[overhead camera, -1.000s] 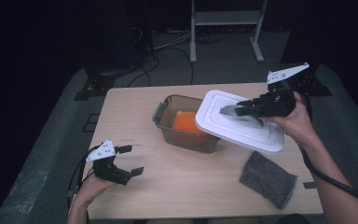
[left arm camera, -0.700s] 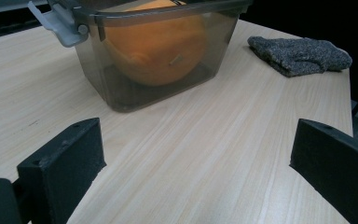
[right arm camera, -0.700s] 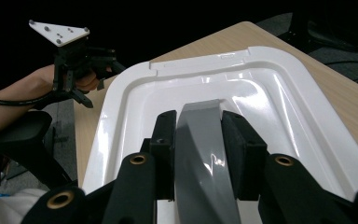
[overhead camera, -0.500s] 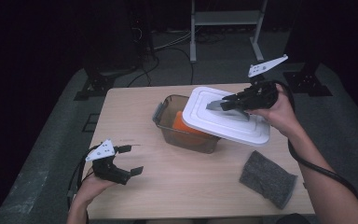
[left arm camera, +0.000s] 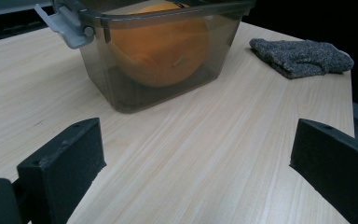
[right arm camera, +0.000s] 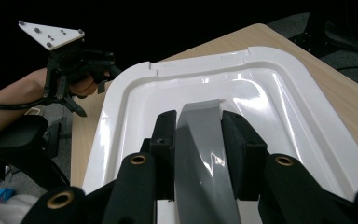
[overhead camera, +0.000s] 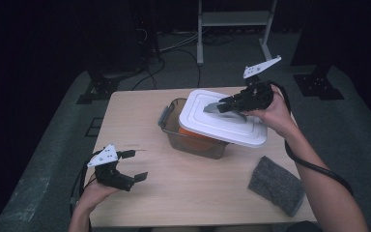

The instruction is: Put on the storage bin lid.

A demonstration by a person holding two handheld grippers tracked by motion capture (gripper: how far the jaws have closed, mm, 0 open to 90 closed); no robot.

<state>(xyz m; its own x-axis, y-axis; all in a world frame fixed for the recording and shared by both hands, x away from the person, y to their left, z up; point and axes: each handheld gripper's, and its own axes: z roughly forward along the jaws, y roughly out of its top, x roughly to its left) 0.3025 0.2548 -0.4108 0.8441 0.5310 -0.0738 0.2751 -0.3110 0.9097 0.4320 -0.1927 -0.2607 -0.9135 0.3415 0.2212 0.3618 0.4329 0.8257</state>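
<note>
A smoky clear plastic box (overhead camera: 193,142) (left arm camera: 158,56) stands mid-table with an orange ball-like thing (left arm camera: 161,44) inside. Over the box hangs a white lid (overhead camera: 224,121) (right arm camera: 261,98), slightly tilted and covering most of the opening. My right gripper (overhead camera: 217,106) (right arm camera: 199,135) is shut on the lid's grey handle (right arm camera: 203,154), one jaw on each side of it. My left gripper (overhead camera: 134,164) (left arm camera: 196,163) rests near the table's front left corner, open, with bare wood between its jaws, pointing at the box.
A grey woolly cloth (overhead camera: 276,184) (left arm camera: 300,56) lies at the table's front right. The box has a grey latch (left arm camera: 63,25) on its near end. The light wood table (overhead camera: 140,116) stands over a dark floor, with stands and cables behind it.
My right gripper has carried the lid leftward, from off the box's right side to over the box. The left gripper has not moved.
</note>
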